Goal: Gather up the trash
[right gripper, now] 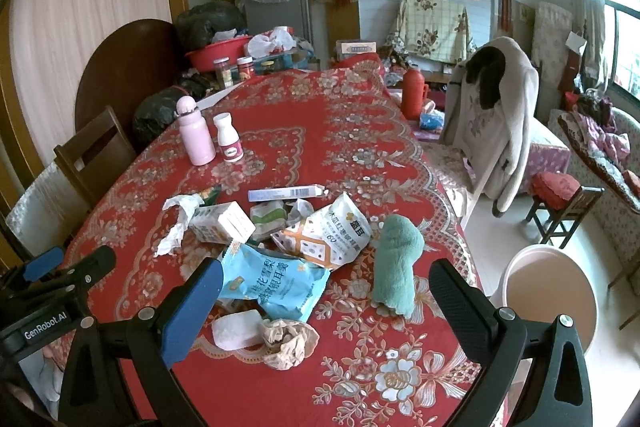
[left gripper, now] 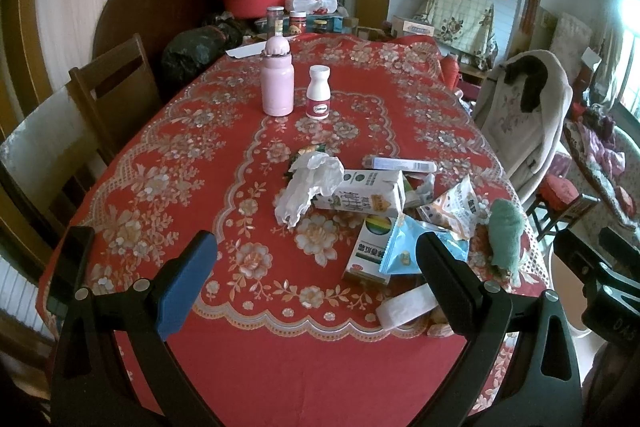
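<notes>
Trash lies heaped near the front right of a red floral tablecloth: a crumpled white tissue, a milk carton, a green-and-white carton, a blue snack bag, a white-and-orange bag, a long thin box, a crumpled beige paper and a white pad. A green cloth lies beside them. My left gripper hovers open before the heap. My right gripper is open too, above the blue bag and beige paper.
A pink flask and a small white bottle stand mid-table. A pale bin sits on the floor right of the table. Wooden chairs line the left side; a coat-draped chair stands right. Jars and a red basin crowd the far end.
</notes>
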{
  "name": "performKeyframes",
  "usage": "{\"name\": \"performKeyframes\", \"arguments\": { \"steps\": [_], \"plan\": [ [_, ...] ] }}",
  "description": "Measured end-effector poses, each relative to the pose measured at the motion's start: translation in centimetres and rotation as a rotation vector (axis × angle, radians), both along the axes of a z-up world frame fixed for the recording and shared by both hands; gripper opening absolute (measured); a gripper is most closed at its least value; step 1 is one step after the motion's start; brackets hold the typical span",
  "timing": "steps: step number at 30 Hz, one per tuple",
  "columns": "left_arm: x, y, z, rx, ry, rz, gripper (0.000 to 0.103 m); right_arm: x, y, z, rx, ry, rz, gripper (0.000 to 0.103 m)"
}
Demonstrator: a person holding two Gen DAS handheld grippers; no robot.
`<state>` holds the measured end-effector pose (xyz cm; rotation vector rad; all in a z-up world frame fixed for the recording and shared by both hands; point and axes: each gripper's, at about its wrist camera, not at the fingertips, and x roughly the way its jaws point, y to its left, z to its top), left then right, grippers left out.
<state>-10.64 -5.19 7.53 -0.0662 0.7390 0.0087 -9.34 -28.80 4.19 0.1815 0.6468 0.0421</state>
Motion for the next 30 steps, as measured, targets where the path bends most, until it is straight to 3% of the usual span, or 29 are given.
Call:
{"name": "performKeyframes", "arguments": {
  "steps": [30],
  "plan": [
    [2.9,1.0,-1.6,-0.027,0.086,0.014,0.099,2.7,0.1,-1.6,0.026,0.055,0.044,0.102]
  ]
}}
